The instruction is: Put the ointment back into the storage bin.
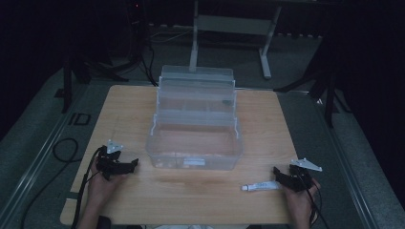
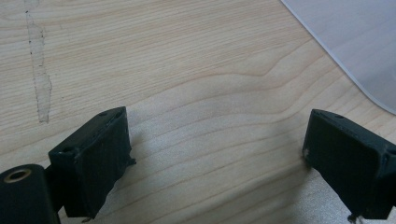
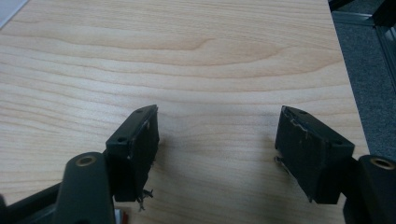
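Note:
A clear plastic storage box with stepped, opened-out upper trays stands in the middle of the wooden table. A small white tube lies on the table near the front right. My right gripper rests just right of the tube, jaws open, nothing between them; in its own view the right gripper looks over bare wood. My left gripper sits at the front left, close to the box's left corner, open and empty. In its own view the left gripper faces bare wood, with the box's corner at the upper right.
A black cable loops off the table's left side onto the grey floor. A white desk frame stands beyond the table. The table's right edge lies close to my right gripper.

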Demonstrator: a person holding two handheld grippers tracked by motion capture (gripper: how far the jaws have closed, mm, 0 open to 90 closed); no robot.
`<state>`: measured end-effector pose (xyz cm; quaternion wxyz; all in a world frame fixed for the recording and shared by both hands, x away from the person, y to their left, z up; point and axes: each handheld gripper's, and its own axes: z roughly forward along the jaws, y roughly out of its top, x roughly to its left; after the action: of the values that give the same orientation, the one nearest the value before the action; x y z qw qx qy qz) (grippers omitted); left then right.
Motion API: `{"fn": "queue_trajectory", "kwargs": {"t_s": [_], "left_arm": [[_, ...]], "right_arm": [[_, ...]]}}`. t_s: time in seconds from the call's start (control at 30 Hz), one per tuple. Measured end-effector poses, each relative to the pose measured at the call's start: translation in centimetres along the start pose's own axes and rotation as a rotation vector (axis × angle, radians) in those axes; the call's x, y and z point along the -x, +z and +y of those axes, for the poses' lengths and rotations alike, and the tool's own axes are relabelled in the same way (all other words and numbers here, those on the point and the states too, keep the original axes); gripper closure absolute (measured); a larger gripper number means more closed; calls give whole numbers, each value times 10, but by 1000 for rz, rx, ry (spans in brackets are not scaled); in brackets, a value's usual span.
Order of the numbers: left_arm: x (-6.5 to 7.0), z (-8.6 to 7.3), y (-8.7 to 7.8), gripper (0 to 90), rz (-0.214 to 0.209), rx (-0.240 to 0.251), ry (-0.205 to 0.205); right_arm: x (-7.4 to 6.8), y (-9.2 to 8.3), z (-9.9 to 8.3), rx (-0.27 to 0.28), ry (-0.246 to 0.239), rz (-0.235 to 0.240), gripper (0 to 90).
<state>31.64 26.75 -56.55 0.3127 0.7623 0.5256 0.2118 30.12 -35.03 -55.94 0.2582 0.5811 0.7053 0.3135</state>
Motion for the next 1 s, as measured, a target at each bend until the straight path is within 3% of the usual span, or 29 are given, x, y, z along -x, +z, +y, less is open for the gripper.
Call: {"fn": "queue_trajectory", "kwargs": {"t_s": [0.57, 0.8, 1.0], "left_arm": [[0, 0, 0, 81, 2, 2, -3], [1, 0, 0, 81, 4, 2, -6], [1, 0, 0, 81, 4, 2, -6]], "right_arm": [[1, -6, 2, -10, -6, 9, 341], [0, -21, 13, 8, -70, 7, 342], [2, -34, 26, 22, -120, 40, 345]]}}
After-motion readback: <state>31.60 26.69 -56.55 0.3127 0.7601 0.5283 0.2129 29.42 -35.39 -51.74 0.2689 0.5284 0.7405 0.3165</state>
